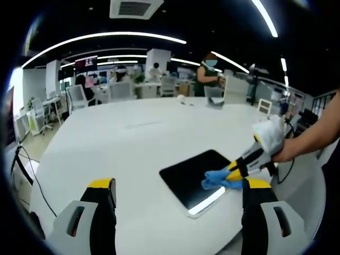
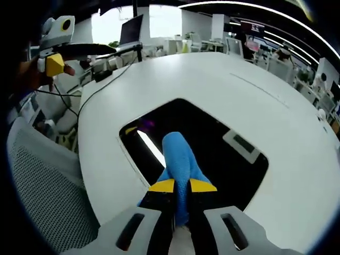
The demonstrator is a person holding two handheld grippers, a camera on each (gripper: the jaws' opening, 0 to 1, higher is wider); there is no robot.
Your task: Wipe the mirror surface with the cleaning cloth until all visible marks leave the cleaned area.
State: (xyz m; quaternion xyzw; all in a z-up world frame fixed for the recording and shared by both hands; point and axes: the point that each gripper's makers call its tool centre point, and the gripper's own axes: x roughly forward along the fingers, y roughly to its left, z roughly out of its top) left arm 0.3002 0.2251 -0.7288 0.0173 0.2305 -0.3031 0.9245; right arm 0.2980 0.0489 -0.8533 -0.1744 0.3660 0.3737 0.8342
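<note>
Right gripper view: right claw (image 2: 180,187) pinches a nubby blue cleaning cloth (image 2: 179,159) against the glossy dark rectangular mirror (image 2: 212,143). Left claw (image 1: 178,194) hovers wide above the smooth white counter (image 1: 122,138).

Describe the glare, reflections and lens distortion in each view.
Left gripper view: fisheye bends the white table edge and ceiling light strips into arcs; the mirror reads dark, with one bright strip near its close edge. Right gripper view: the mirror reflects a dark ceiling, a light bar and a vent panel beside the blue cloth; bright windows wash out behind.

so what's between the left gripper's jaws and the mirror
Only bare white table, as the left gripper view shows: the open left gripper hangs short of the mirror, where the right gripper presses the blue cloth.
</note>
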